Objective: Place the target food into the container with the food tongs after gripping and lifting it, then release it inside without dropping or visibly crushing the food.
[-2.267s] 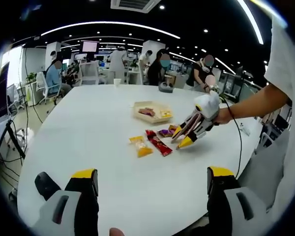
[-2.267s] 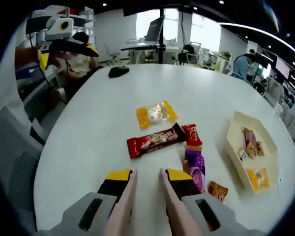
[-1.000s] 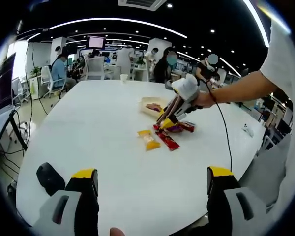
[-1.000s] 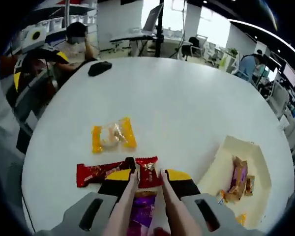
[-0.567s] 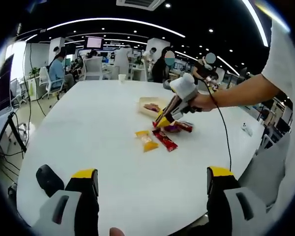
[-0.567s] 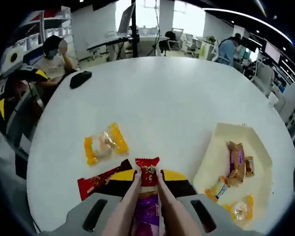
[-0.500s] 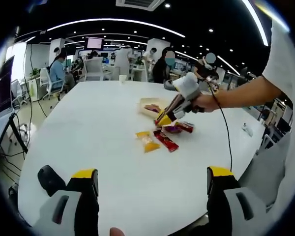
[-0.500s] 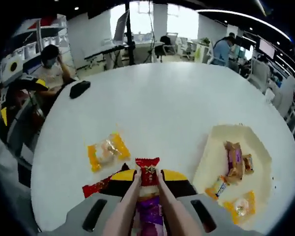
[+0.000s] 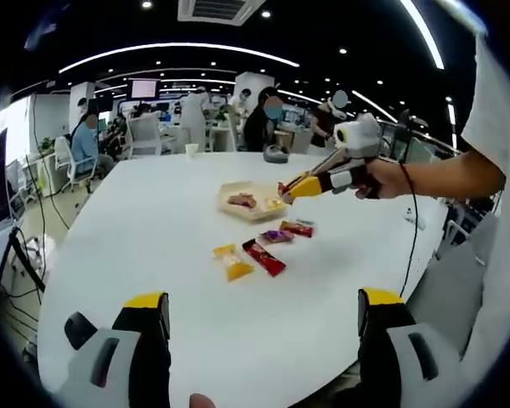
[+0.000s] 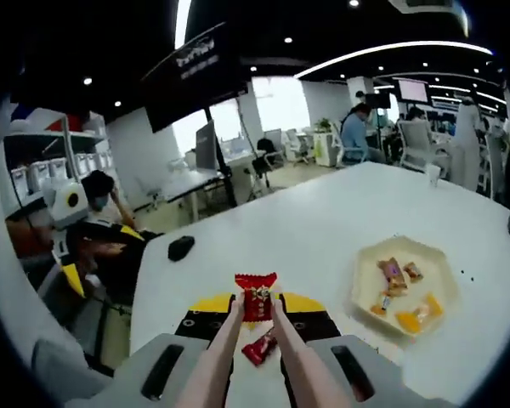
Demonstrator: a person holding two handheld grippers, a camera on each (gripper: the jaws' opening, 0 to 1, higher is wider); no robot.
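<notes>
One red snack packet (image 10: 257,301) pinched up in the air, high over the white table (image 10: 323,229).

Right gripper (image 10: 256,316) has its tongs squeezed on that packet, and from the left gripper view it's hanging near the cream tray (image 9: 249,201) with a few snacks inside. Left gripper (image 9: 263,327) sits low with jaws spread wide, nothing in them. Yellow packet (image 9: 231,261), long red bar (image 9: 263,257), purple packet (image 9: 276,236) and another red one (image 9: 297,228) lie on the table beside the tray.

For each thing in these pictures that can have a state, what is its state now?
right gripper: shut on the red snack packet, raised above the table.
red snack packet: gripped, lifted.
left gripper: open, holding nothing.
tray: on the table, holding several snacks.
yellow packet: lying on the table.
</notes>
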